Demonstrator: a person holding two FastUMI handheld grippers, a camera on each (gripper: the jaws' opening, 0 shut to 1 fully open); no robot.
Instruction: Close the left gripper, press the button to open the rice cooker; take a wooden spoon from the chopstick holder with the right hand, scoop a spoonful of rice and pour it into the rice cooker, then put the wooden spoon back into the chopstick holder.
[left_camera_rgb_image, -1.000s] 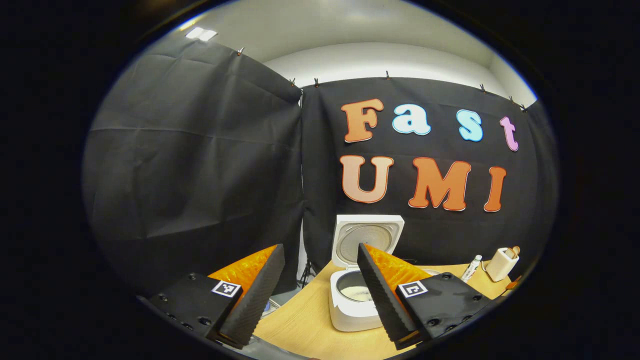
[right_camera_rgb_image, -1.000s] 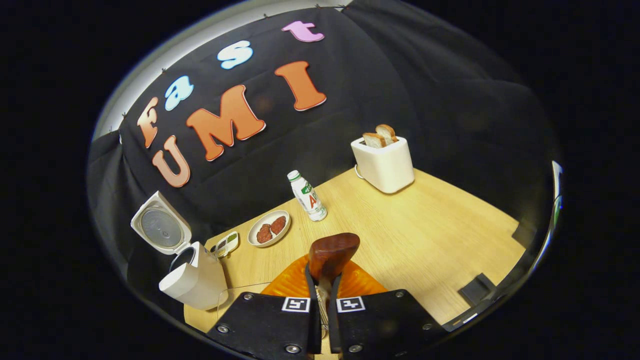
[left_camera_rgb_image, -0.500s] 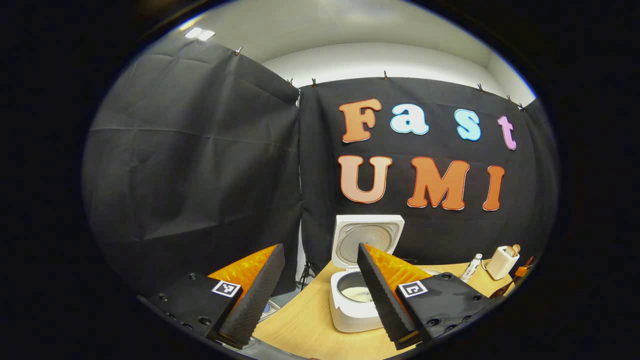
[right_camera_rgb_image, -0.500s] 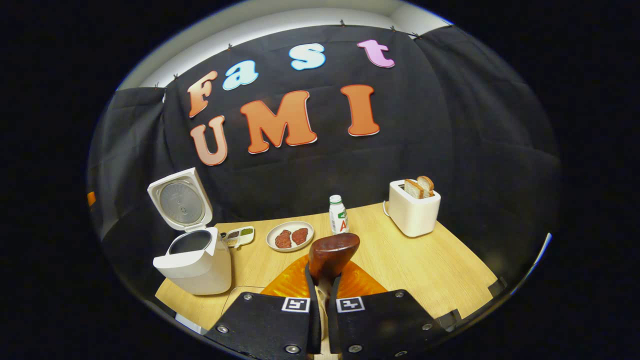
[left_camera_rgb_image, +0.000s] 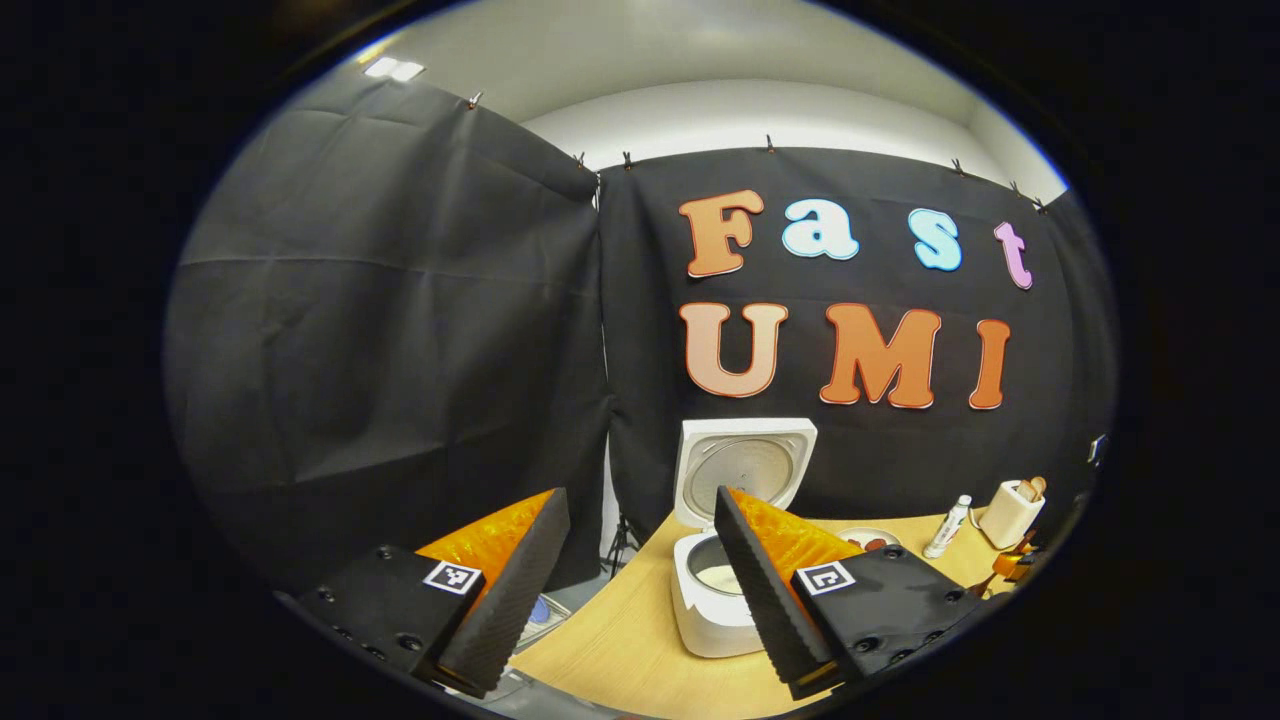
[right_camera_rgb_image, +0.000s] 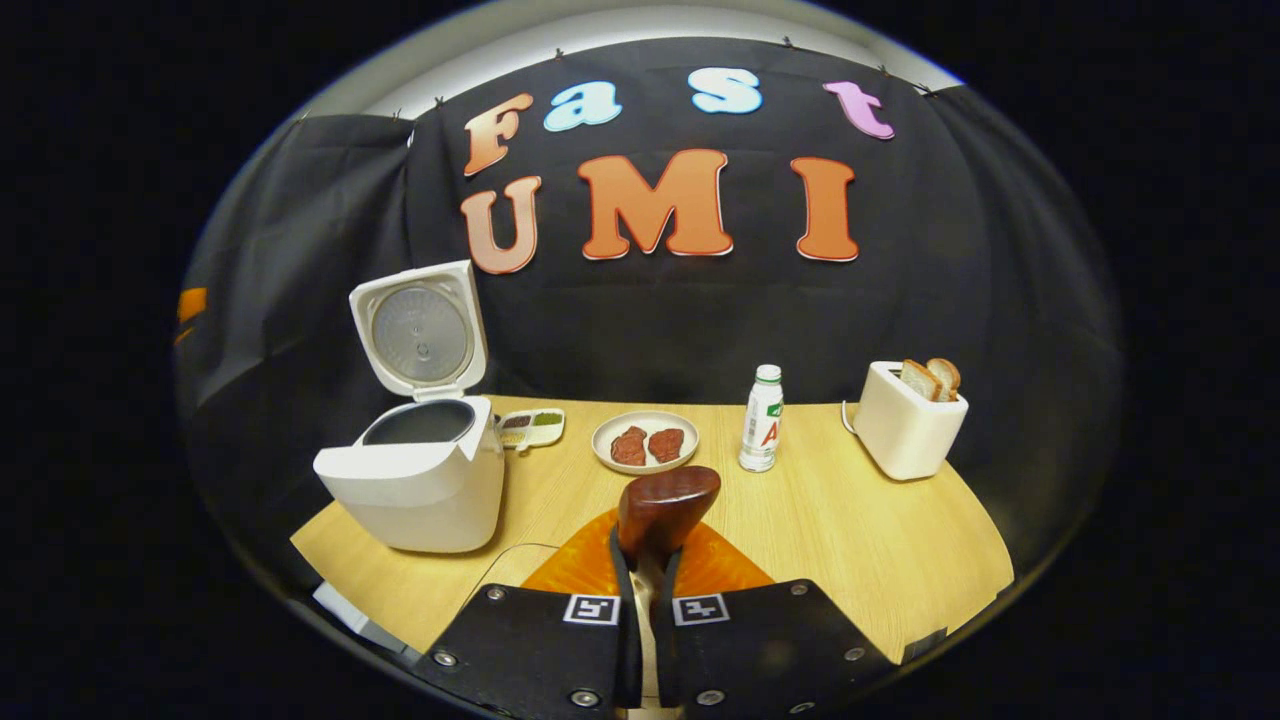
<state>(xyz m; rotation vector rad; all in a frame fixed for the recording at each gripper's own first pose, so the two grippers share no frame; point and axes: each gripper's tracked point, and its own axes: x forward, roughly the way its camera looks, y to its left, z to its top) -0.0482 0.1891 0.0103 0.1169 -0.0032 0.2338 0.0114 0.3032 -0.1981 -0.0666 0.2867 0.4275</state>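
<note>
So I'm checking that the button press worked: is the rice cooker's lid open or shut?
Open. The rice cooker's lid stands upright behind the pot, and the pot's inside shows.

Left claw (left_camera_rgb_image: 640, 545): black housing blocks studded with dark screws, one square black-and-white marker tag per block, ribbed wedge-shaped fingers (left_camera_rgb_image: 520, 590). Right claw (right_camera_rgb_image: 645, 585): same black blocks, two marker tags, silver screws along the lower edge.
</note>
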